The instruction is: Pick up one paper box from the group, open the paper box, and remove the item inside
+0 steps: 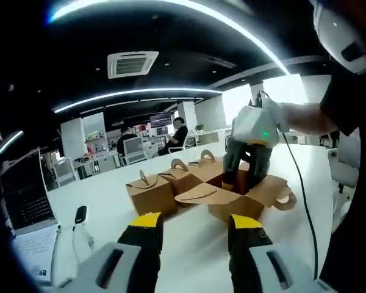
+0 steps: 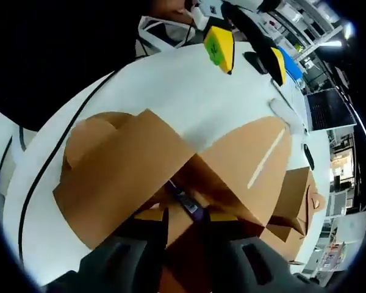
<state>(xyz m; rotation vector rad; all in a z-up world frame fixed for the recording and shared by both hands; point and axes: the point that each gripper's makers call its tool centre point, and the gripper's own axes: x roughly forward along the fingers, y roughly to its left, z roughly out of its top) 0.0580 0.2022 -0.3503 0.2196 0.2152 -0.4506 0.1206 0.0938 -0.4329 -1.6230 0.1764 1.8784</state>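
Note:
An open brown paper box [image 1: 244, 201] stands on the white table [image 1: 189, 244], its flaps [image 2: 122, 165] spread wide. My right gripper [image 1: 245, 174] reaches down into it. In the right gripper view, a small purple item [image 2: 186, 201] lies inside the box, with my right gripper [image 2: 188, 215] narrowed onto it. Three closed boxes with handles [image 1: 149, 192] stand in a row to the left of the open one. My left gripper [image 1: 197, 223] is open and holds nothing, hanging short of the boxes; its yellow tips also show far across the table [image 2: 247, 56].
A laptop [image 1: 24, 195] sits at the table's left edge, beside a small black object [image 1: 80, 213] and a white one [image 1: 79, 241]. A black cable [image 1: 302, 195] trails from the right gripper. People sit at desks [image 1: 177, 134] far behind.

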